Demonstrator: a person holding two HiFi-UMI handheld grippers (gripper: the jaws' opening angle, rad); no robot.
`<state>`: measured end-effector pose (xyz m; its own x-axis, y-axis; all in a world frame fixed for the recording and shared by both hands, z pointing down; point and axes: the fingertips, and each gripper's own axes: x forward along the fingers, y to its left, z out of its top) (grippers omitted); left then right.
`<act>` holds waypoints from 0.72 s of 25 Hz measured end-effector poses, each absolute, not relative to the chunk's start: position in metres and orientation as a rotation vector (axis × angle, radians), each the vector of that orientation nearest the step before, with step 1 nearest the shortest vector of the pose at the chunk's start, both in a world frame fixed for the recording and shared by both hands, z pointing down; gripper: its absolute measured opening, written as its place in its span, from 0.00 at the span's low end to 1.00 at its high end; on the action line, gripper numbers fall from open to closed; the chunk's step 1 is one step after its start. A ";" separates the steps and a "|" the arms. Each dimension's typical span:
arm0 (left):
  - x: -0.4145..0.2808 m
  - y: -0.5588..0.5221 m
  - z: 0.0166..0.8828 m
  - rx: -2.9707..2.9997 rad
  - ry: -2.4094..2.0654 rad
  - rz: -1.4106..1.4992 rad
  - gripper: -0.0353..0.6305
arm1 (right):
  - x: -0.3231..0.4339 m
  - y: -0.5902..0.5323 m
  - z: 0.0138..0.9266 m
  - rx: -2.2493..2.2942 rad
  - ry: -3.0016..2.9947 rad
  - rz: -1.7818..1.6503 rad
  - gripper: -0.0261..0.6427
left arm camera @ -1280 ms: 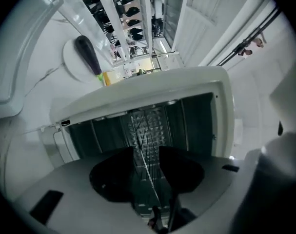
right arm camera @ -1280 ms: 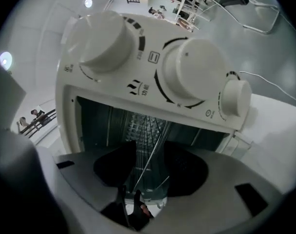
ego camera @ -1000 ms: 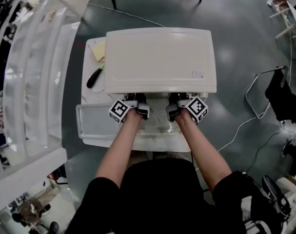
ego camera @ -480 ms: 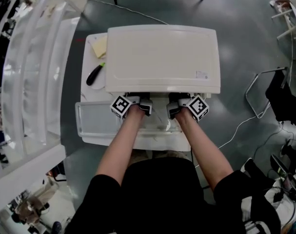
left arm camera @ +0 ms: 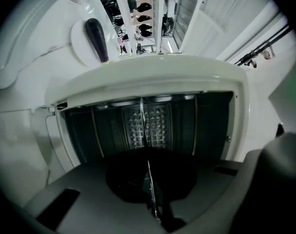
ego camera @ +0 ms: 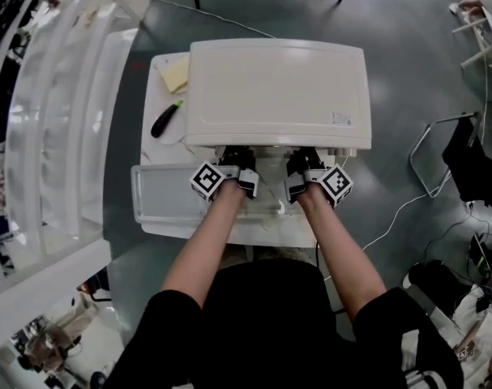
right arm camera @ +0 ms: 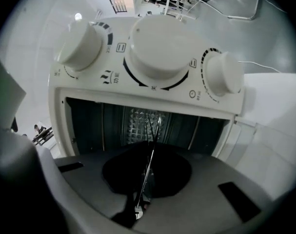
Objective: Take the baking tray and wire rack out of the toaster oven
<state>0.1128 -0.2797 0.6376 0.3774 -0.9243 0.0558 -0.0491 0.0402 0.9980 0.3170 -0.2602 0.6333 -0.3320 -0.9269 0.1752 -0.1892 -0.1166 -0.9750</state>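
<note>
The white toaster oven [ego camera: 278, 87] stands on a small white table [ego camera: 159, 136] with its glass door [ego camera: 168, 197] folded down flat. Both grippers reach level into its mouth, side by side. My left gripper [ego camera: 239, 162] [left arm camera: 148, 152] is shut on the thin metal front edge of the wire rack [left arm camera: 143, 123], which runs back into the dark cavity. My right gripper [ego camera: 299, 164] [right arm camera: 150, 155] is shut on the same rack [right arm camera: 152, 128], whose thin rods show between its jaws. I cannot make out the baking tray.
A black-handled tool [ego camera: 165, 118] and a yellow pad [ego camera: 177, 73] lie on the table left of the oven. The oven's three knobs [right arm camera: 157, 52] show beside the opening. White shelving [ego camera: 51, 120] stands at the left, and a metal-framed chair [ego camera: 440, 152] and cables at the right.
The head view has shifted slightly. Both grippers stay at the oven's mouth and sit a little deeper under its top edge.
</note>
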 end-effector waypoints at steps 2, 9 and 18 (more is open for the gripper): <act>0.112 -0.271 0.638 1.354 -0.963 -0.864 0.08 | 0.316 -0.252 0.634 -1.270 1.537 -1.504 0.08; 0.107 -0.233 0.638 1.372 -0.939 -0.841 0.08 | 0.312 -0.214 0.631 -1.270 1.574 -1.486 0.08; 0.106 -0.182 0.632 1.405 -0.884 -0.790 0.08 | 0.310 -0.160 0.631 -1.323 1.615 -1.478 0.08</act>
<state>0.1055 -0.1821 0.6322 0.4743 -0.8790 0.0486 -0.0500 0.0282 0.9984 0.3103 -0.1603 0.6310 -0.3436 -0.9175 0.2003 -0.2809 -0.1031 -0.9542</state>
